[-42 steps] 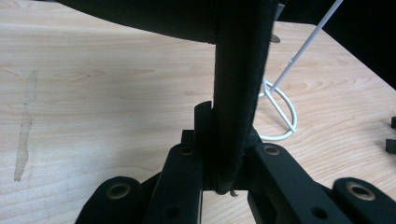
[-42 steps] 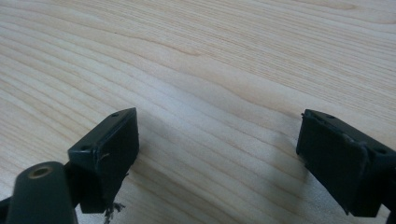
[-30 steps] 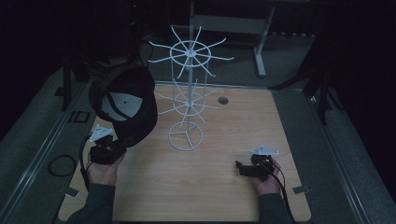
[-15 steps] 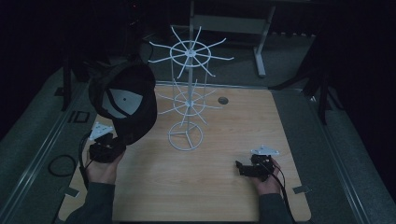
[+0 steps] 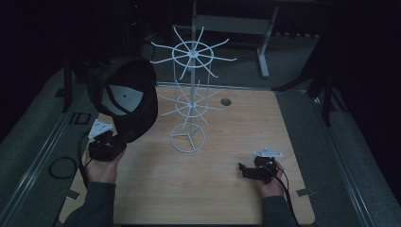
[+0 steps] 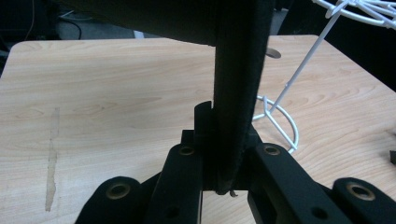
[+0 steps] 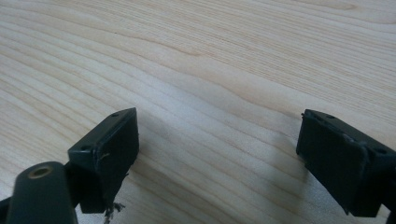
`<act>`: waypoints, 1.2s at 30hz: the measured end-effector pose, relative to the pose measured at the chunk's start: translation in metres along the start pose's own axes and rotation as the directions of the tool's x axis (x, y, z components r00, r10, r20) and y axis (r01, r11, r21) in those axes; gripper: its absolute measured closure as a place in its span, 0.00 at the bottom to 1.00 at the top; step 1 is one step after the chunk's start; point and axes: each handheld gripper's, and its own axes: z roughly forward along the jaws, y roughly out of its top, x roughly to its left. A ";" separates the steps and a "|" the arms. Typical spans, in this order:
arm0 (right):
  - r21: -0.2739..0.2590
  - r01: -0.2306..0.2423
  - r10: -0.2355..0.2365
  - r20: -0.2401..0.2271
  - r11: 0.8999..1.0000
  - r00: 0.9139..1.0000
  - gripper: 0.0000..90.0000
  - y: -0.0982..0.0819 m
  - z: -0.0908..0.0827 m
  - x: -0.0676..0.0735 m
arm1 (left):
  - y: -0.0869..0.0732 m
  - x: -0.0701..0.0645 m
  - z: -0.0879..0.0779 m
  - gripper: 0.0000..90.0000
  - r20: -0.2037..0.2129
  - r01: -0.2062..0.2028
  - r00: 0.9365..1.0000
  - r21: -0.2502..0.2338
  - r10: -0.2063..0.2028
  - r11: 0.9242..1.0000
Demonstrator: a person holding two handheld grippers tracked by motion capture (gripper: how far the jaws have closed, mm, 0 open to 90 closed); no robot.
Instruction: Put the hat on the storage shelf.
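We see a black fabric cap (image 5: 130, 101) with a matte weave and a pale lining patch, held up over the left edge of the pale wood-grain counter (image 5: 213, 189). Our left tongs (image 5: 113, 141) are clamped on its stiff, flat brim, which runs up from the jaws, the crown opening facing the camera. Beside it stands a white wire rack (image 5: 189, 101) with spoke-like arms and a ring base. Our right tongs (image 5: 243, 170) rest low on the counter, spread wide.
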 end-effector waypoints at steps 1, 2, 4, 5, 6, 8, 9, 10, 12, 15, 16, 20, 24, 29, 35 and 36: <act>0.000 0.000 0.000 0.000 1.000 1.000 0.14 0.000 0.000 0.000 | 0.001 0.000 0.000 0.96 0.000 0.000 1.000 -0.001 0.000 1.000; 0.000 0.000 0.000 0.000 1.000 1.000 0.14 0.000 0.000 0.000 | 0.002 0.000 0.000 0.96 0.001 -0.002 1.000 -0.001 0.002 1.000; 0.001 -0.002 0.002 0.000 1.000 1.000 0.14 0.000 0.000 0.000 | 0.004 -0.001 -0.001 0.96 0.001 -0.005 1.000 -0.004 0.005 1.000; 0.001 -0.002 0.002 0.000 1.000 1.000 0.14 0.000 0.000 0.000 | 0.004 -0.001 -0.001 0.96 0.001 -0.005 1.000 -0.004 0.005 1.000; 0.001 -0.002 0.002 0.000 1.000 1.000 0.14 0.000 0.000 0.000 | 0.004 -0.002 -0.001 0.96 0.001 -0.005 1.000 -0.006 0.005 1.000; 0.001 -0.002 0.002 0.000 1.000 1.000 0.14 0.000 0.000 0.000 | 0.005 -0.002 -0.001 0.96 0.001 -0.005 1.000 -0.008 0.005 1.000; 0.001 -0.002 0.002 0.000 1.000 1.000 0.14 0.000 0.000 0.000 | 0.005 -0.003 0.000 0.96 0.002 -0.006 1.000 -0.009 0.006 1.000; 0.001 -0.002 0.002 0.000 1.000 1.000 0.14 0.000 0.000 0.000 | 0.006 -0.003 -0.001 0.96 0.001 -0.006 1.000 -0.009 0.006 1.000; 0.001 -0.002 0.002 0.000 1.000 1.000 0.14 0.000 0.000 0.000 | 0.007 -0.004 0.000 0.96 0.001 -0.007 1.000 -0.012 0.007 1.000; 0.001 -0.002 0.002 0.000 1.000 1.000 0.14 0.000 0.000 0.000 | 0.008 -0.004 -0.001 0.96 0.000 -0.012 1.000 -0.012 0.012 1.000; 0.001 -0.001 0.001 0.000 1.000 1.000 0.14 0.000 0.000 0.000 | 0.008 -0.004 -0.001 0.96 -0.002 -0.012 1.000 -0.012 0.012 1.000; 0.000 -0.001 0.001 0.000 1.000 1.000 0.14 0.000 0.000 0.000 | 0.010 -0.004 -0.002 0.96 -0.001 -0.013 1.000 -0.019 0.013 1.000; 0.000 -0.001 0.001 0.000 1.000 1.000 0.14 0.000 0.000 0.000 | 0.011 -0.003 -0.003 0.96 -0.002 -0.015 1.000 -0.022 0.015 1.000; 0.000 -0.002 0.002 0.000 1.000 1.000 0.14 0.000 0.000 0.000 | 0.013 -0.003 -0.003 0.96 -0.003 -0.015 1.000 -0.025 0.015 1.000; 0.000 -0.002 0.002 0.000 1.000 1.000 0.14 0.000 0.000 0.000 | 0.015 -0.003 -0.003 0.96 -0.002 -0.015 1.000 -0.025 0.015 1.000; 0.000 -0.002 0.002 0.000 1.000 1.000 0.14 0.000 0.000 0.000 | 0.015 -0.004 -0.003 0.96 -0.002 -0.014 1.000 -0.025 0.014 1.000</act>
